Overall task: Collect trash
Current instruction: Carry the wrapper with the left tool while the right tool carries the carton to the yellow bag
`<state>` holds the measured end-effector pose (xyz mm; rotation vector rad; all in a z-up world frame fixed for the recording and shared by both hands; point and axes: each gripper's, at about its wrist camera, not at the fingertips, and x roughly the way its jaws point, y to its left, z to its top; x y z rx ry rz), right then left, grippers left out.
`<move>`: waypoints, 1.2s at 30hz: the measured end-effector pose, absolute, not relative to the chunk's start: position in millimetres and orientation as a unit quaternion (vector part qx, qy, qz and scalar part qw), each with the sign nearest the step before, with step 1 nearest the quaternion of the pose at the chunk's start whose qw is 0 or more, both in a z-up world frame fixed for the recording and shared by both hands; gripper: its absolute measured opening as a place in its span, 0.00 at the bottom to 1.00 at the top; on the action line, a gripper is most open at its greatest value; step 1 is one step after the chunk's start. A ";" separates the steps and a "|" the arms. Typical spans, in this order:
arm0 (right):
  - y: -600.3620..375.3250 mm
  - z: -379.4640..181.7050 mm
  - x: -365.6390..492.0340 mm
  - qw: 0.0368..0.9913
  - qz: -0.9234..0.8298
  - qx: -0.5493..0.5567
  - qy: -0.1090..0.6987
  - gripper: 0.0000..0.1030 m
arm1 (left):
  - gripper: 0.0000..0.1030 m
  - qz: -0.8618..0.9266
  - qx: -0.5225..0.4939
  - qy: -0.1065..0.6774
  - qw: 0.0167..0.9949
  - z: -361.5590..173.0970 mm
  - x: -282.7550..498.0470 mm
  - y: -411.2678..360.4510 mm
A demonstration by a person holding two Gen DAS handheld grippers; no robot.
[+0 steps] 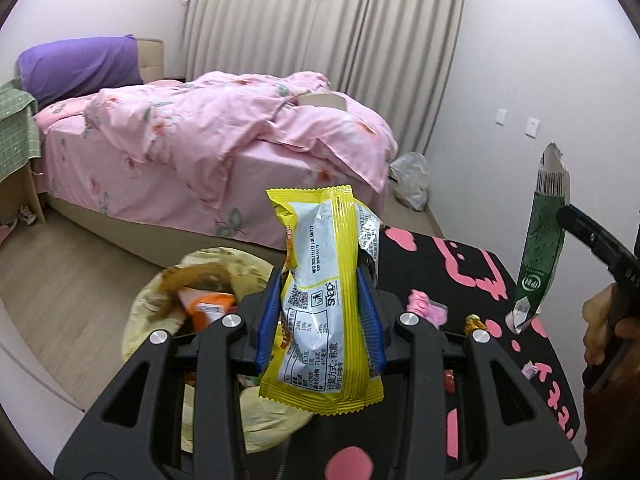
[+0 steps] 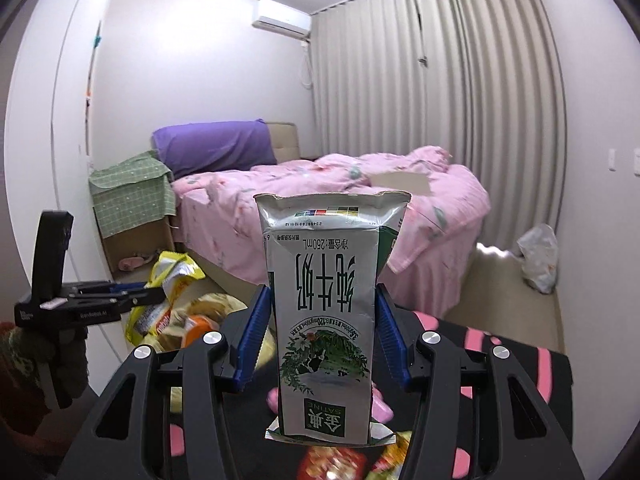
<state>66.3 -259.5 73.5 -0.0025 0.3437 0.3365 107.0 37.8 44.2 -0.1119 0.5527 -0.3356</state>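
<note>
Left wrist view: left gripper (image 1: 320, 312) fingers clamped on a yellow snack wrapper (image 1: 320, 300), held upright above the edge of the black-and-pink worktop (image 1: 472, 264). Below left, a trash bag (image 1: 160, 304) on the floor, open, with an orange packet (image 1: 208, 308) inside. Small pink item (image 1: 426, 308) and candy bits lie on the worktop. At the right edge, the right gripper (image 1: 568, 216) holds a green-and-white milk carton (image 1: 544, 236).

Right wrist view: right gripper (image 2: 322, 332) fingers closed on the flattened milk carton (image 2: 324, 312), upside down, torn end up, over the worktop (image 2: 520, 344). Left gripper (image 2: 152, 292) at left with the yellow wrapper (image 2: 172, 276), above the trash bag (image 2: 208, 308). Pink bed (image 2: 320, 200) behind.
</note>
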 end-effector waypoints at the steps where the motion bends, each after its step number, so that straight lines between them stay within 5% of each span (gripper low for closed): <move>1: -255.0 74.7 71.0 0.970 0.174 0.004 0.170 0.48 | 0.34 -0.160 -0.056 0.271 0.948 43.2 108.2 42.3; 13: -183.4 66.8 126.8 0.946 0.260 0.010 0.191 0.48 | 0.34 -0.098 -0.090 0.264 0.955 29.3 124.8 109.7; 36: -57.9 -51.2 241.3 0.873 0.356 0.050 0.330 0.48 | 0.34 -0.097 -0.165 0.365 0.911 -74.7 177.2 155.9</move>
